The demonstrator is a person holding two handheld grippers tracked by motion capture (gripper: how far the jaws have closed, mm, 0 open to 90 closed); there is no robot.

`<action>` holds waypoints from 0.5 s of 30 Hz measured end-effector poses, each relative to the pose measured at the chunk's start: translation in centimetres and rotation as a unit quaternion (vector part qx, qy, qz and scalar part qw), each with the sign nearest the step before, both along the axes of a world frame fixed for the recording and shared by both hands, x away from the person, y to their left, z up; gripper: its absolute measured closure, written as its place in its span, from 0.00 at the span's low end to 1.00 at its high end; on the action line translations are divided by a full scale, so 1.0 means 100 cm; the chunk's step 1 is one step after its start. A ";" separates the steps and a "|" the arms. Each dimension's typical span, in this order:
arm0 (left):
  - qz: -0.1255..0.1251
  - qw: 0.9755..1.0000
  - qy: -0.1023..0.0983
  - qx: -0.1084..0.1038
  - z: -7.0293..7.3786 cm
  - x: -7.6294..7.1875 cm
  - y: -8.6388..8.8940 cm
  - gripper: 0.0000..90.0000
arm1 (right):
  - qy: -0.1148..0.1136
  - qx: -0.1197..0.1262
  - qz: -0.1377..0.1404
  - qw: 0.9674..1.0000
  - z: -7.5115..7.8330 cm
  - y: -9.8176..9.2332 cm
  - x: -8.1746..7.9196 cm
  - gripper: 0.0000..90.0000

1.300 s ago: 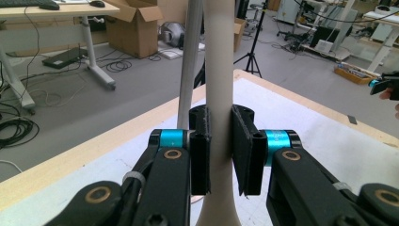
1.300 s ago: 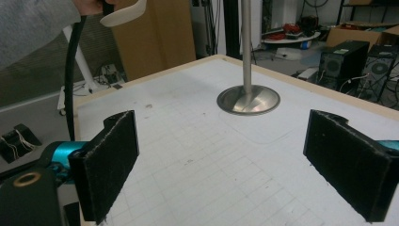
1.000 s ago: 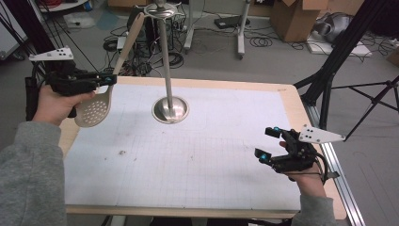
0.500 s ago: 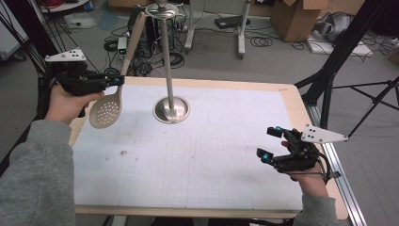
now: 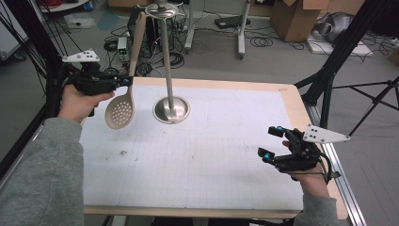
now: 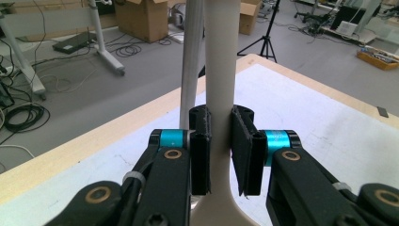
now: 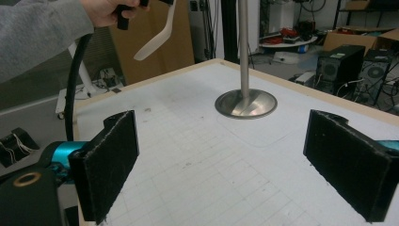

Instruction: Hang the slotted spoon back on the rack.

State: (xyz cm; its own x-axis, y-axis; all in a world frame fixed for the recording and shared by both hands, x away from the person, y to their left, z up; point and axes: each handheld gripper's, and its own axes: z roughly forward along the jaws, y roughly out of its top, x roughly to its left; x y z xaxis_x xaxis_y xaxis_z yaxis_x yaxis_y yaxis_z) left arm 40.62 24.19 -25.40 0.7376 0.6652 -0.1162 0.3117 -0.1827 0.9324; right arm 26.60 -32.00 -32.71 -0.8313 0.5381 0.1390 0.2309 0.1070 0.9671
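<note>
My left gripper (image 5: 123, 81) is shut on the handle of a beige slotted spoon (image 5: 119, 109), held in the air over the table's far left corner. The spoon's bowl hangs down and its handle rises toward the top of a steel stand (image 5: 171, 111) just to its right. In the left gripper view the two pads (image 6: 200, 155) press on the handle (image 6: 219, 70), with the stand's pole (image 6: 190, 70) close behind. My right gripper (image 5: 269, 142) rests open near the front right edge. Its wide-apart pads (image 7: 110, 162) frame the stand's base (image 7: 246, 103).
A white gridded mat (image 5: 197, 155) covers the wooden table (image 5: 291, 96). Small crumbs (image 5: 123, 152) lie at the mat's left. Black tripod legs (image 5: 339, 61) stand right of the table. Cables and cardboard boxes (image 5: 294, 19) are on the floor behind.
The left hand has carried the spoon rightward toward the stand, and the spoon now hangs more upright. The right gripper has stayed where it was.
</note>
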 end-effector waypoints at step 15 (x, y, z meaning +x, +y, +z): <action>0.009 1.000 0.005 0.019 -0.003 0.009 -0.012 0.87 | 0.001 0.003 -0.001 1.000 0.000 0.000 0.000 0.11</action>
State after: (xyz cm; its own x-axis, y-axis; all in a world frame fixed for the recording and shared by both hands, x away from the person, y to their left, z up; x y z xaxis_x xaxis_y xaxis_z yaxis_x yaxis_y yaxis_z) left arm 41.50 22.97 -25.66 0.7245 0.6821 -0.0991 0.3252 -0.2116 0.9217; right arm 26.58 -32.05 -32.70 -0.8298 0.5393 0.1435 0.2333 0.1017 0.9671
